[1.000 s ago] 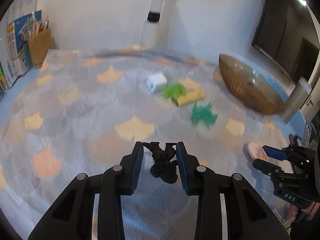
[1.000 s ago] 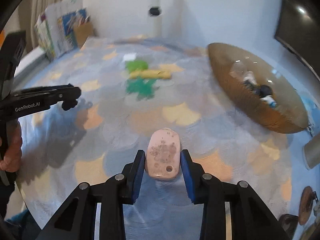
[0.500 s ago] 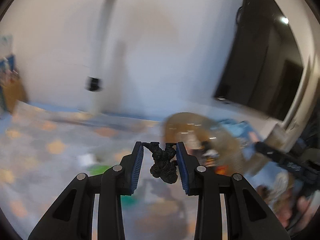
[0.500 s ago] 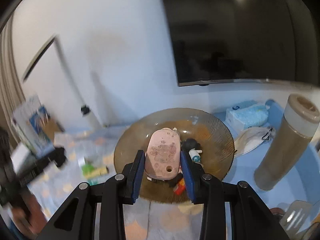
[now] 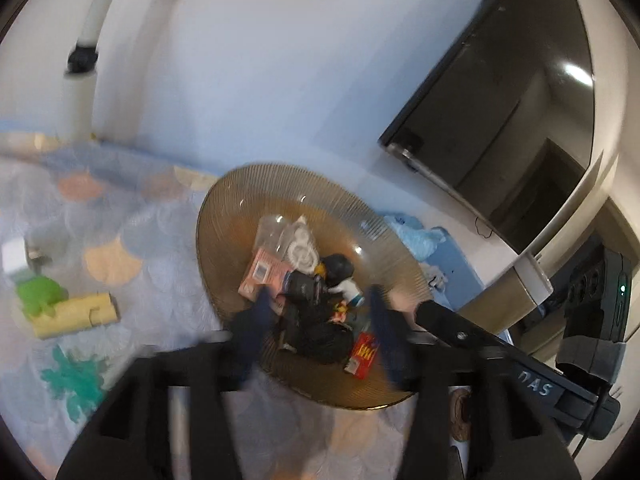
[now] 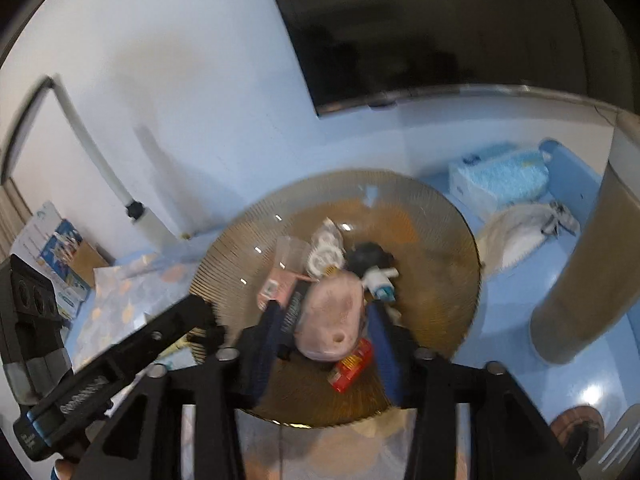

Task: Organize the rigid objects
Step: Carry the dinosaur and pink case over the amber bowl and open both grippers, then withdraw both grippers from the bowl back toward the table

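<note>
A brown ribbed glass bowl [image 5: 248, 184] [image 6: 448, 216] holds several small items. My left gripper [image 5: 318, 336] is open over the bowl's near side; a black figurine [image 5: 320, 336] lies in the bowl between its blurred fingers, free of them. My right gripper [image 6: 326, 338] is open over the same bowl; a pink oval object [image 6: 330, 320] sits between its spread fingers, touching neither. The right gripper's arm also shows in the left wrist view [image 5: 500, 352], and the left gripper's arm in the right wrist view [image 6: 120, 364].
On the patterned cloth lie a yellow block [image 5: 74, 314], a light green toy [image 5: 38, 294], a teal toy [image 5: 76, 378] and a white cube [image 5: 14, 256]. A tall brown bottle [image 6: 592, 272], a tissue pack [image 6: 500, 178] and a black screen [image 6: 440, 20] stand near the bowl.
Both grippers moved over the bowl and opened. The black figurine left the left gripper and the pink object left the right one; both now lie in the bowl.
</note>
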The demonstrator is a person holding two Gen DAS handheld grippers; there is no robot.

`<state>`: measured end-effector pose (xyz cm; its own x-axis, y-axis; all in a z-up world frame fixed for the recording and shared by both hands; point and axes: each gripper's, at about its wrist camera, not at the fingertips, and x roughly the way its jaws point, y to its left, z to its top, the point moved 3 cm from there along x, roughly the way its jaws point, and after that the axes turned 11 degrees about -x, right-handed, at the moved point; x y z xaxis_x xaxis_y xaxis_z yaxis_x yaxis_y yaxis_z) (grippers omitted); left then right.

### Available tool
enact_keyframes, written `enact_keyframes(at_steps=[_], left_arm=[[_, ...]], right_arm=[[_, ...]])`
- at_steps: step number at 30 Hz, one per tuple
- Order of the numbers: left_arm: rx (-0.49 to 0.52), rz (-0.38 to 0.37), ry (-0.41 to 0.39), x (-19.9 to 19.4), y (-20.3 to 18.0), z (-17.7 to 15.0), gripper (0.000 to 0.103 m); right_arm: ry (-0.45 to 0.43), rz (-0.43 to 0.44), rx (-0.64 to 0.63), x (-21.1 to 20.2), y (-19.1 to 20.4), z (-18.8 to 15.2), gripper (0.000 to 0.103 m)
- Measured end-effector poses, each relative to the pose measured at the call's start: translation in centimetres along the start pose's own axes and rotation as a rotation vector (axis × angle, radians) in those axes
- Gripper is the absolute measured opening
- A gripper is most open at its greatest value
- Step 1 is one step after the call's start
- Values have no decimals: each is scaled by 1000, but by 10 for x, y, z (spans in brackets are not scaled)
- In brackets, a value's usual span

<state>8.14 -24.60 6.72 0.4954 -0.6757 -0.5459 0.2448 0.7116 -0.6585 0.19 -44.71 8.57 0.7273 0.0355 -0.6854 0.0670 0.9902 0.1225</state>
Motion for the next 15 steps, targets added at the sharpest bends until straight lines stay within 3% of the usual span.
enact_keyframes(at_steps=[2, 4, 8, 12, 13, 15], left_arm=[[-44, -53, 13, -5, 12, 2, 65], [-86, -50, 17, -22, 28, 5, 65], [-120, -51, -54, -80, 61, 16, 65], [-84, 107, -183, -140, 104, 20, 84], [-81, 147, -210, -150, 114, 18, 85], [-61, 301, -270, -175, 147, 13, 85]], right_arm=[[2, 12, 16, -3, -3, -6, 47], [1, 17, 25, -10, -3, -13, 47], [-9, 70, 38, -26, 12, -19, 48], [-36, 131, -12, -41, 48, -21, 58], [-42, 142, -37, -43, 61, -23, 59], [-39, 165, -79, -40, 88, -32, 64]])
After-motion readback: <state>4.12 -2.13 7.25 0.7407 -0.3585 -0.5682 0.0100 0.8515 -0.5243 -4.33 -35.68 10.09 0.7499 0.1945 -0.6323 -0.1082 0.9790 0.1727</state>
